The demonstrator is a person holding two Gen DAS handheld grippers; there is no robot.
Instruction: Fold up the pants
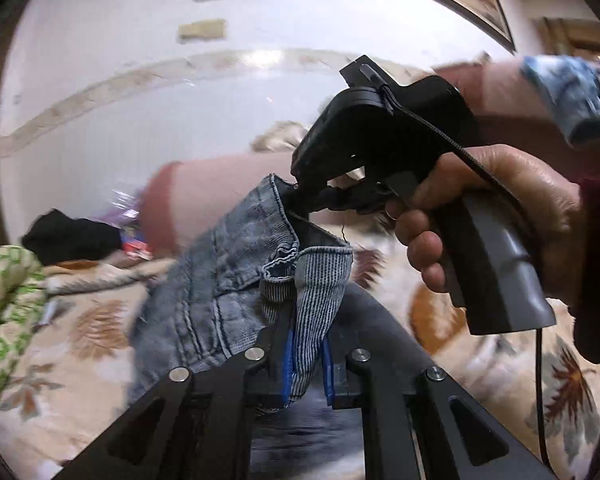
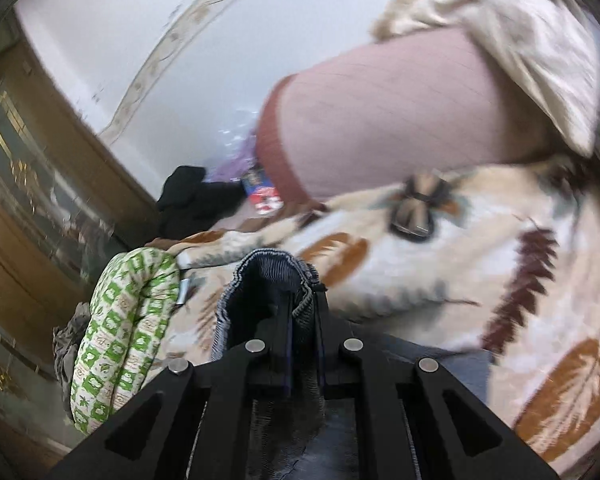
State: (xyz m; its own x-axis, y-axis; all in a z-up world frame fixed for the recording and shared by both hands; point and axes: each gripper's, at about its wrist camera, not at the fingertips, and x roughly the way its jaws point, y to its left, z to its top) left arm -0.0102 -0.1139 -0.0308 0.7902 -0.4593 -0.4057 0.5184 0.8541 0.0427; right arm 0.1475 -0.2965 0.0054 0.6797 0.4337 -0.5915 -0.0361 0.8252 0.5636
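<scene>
From the left wrist view, the left gripper (image 1: 306, 364) is clamped on a ribbed inner fold of the pants (image 1: 220, 276), its blue pads (image 1: 287, 364) pinching the cloth so the denim hangs free above the bed (image 1: 80, 344). The right gripper (image 1: 296, 196), in the person's hand (image 1: 496, 216), bites the waistband edge beside it, apparently to hold that hem taut between two grips for a fold.

From the right wrist view, the right gripper (image 2: 304, 344) is closed on a bunched dark hem of the pants (image 2: 260, 292), lifted over the leaf-patterned bed (image 2: 440, 264) near its pillow end.
</scene>
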